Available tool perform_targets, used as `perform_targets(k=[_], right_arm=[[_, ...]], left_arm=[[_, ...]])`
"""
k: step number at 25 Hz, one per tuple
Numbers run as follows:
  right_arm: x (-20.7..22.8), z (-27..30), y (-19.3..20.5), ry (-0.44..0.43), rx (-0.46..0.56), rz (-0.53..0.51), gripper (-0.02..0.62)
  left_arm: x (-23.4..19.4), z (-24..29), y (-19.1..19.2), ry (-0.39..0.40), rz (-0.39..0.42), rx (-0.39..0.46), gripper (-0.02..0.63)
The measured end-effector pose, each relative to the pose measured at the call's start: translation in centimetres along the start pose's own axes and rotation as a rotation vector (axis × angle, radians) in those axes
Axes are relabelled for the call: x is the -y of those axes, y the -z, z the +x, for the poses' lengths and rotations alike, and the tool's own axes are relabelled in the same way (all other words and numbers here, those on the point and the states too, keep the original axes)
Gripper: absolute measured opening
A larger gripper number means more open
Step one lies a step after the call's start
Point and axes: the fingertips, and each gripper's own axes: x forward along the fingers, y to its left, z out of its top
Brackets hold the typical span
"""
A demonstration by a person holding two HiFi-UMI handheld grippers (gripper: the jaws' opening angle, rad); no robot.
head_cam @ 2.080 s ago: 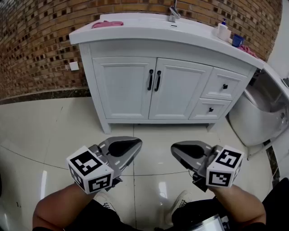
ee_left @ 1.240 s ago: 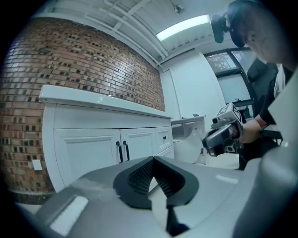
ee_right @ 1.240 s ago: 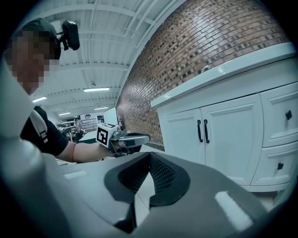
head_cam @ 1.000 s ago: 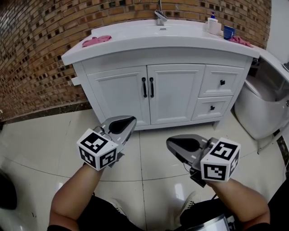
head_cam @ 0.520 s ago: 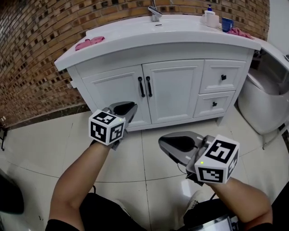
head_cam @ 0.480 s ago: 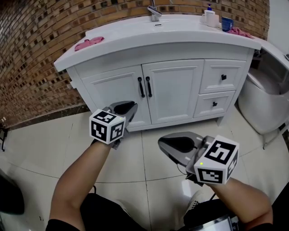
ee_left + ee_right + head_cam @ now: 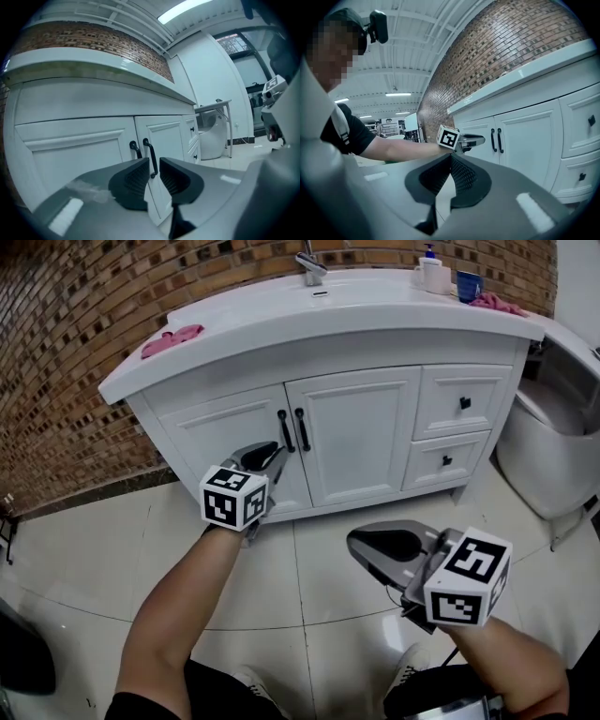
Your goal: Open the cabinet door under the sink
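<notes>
Nearest: two bare forearms over the glossy floor tiles (image 7: pixel 84 549). The right gripper (image 7: pixel 361 542) hung low and back, well apart from the vanity. Its jaws were closed together with nothing between them.

The left gripper (image 7: pixel 269 454) was reached ahead, nose pointed at the cabinet front. Its jaws were parted by a narrow slit only and gripped nothing. In the left gripper view a door handle showed through that slit, beyond the tips and not between them. From the head view the nose sat just beside the lower end of the left handle (image 7: pixel 282 431); contact could not be judged.

Cabinet under the sink: two white panelled doors, left door (image 7: pixel 225 442) and right door (image 7: pixel 361 432), both closed flush and facing the person. There were two black bar handles, the second being the right handle (image 7: pixel 302 428). Their long axes ran vertical, side by side at the doors' meeting edges. Right of the doors were two stacked drawers, upper drawer (image 7: pixel 450 390) and lower drawer (image 7: pixel 427 470), with one black knob each.

On the white countertop (image 7: pixel 375 310):
- one faucet (image 7: pixel 309 263)
- two pink cloths, left cloth (image 7: pixel 172 336) and right cloth (image 7: pixel 497 304)
- one pump bottle (image 7: pixel 431 270)
- one blue cup (image 7: pixel 469 285)

A white rounded fixture (image 7: pixel 553 456) stood at the right, and a brick wall (image 7: pixel 75 324) behind.
</notes>
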Motion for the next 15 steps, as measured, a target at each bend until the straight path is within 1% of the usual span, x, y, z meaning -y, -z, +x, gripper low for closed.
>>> perform_targets(k=[2, 4, 7, 10, 13, 15], right_arm=[[0.6, -0.4, -0.3, 0.010, 0.014, 0.014, 0.008], [1.1, -0.8, -0.7, 0.022, 0.028, 0.018, 0.007], [1.7, -1.2, -0.9, 0.039, 0.038, 0.029, 0.008], [2.1, -1.5, -1.1, 0.049, 0.045, 0.034, 0.007], [2.6, -1.8, -1.0, 0.057, 0.049, 0.039, 0.008], [2.9, -1.9, -1.0, 0.063, 0.051, 0.046, 0.006]], left_arm=[[-0.8, 0.8, 0.2, -0.011, 0.023, -0.014, 0.078], [-1.6, 1.7, 0.2, -0.031, 0.026, -0.023, 0.080], [-2.8, 2.8, 0.0, -0.060, 0.006, -0.015, 0.086], [-3.4, 3.6, -0.5, -0.057, -0.010, -0.002, 0.094], [-3.2, 4.3, -0.1, -0.051, -0.017, -0.016, 0.094], [-3.3, 4.7, 0.4, -0.058, -0.038, -0.029, 0.094]])
